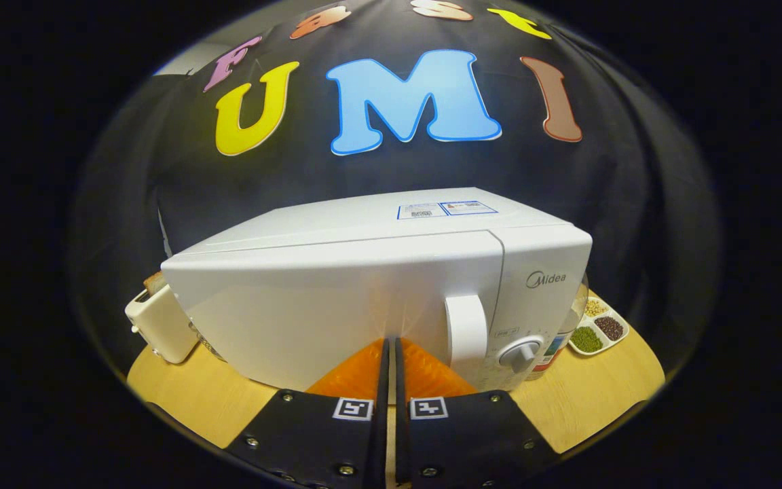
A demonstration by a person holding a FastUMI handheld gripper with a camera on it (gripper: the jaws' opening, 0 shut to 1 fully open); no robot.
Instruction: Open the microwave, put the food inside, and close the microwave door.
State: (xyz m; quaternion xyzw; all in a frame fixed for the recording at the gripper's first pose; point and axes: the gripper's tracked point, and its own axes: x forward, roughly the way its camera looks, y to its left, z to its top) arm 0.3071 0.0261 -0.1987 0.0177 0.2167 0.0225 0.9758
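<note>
The gripper [391, 339] has its two fingers brought together, with only a thin slit between them and nothing held in it. Their tips rest against, or just short of, the white front of the microwave [377, 285]; contact cannot be told for certain. The microwave stands on a light wooden table [588, 407] and its door [323, 305] is shut, lying flush with the body. The tips meet the door low down, just left of the door handle [467, 331], a white upright bar at the door's right edge. Right of the handle is the control panel, with a round grey knob [520, 354] near its bottom. A label sits on the microwave's top, toward the far right. At the microwave's left, partly hidden behind its corner, stands a cream toaster [159, 324] with a brown slice of bread [153, 282] sticking up out of it. At the right, just beyond the microwave's corner, a clear jar [564, 333] is half hidden, and right of that lies a white divided dish [601, 326] holding separate heaps of pale, green and dark brown beans or grains. The food for the task cannot be picked out with certainty.
</note>
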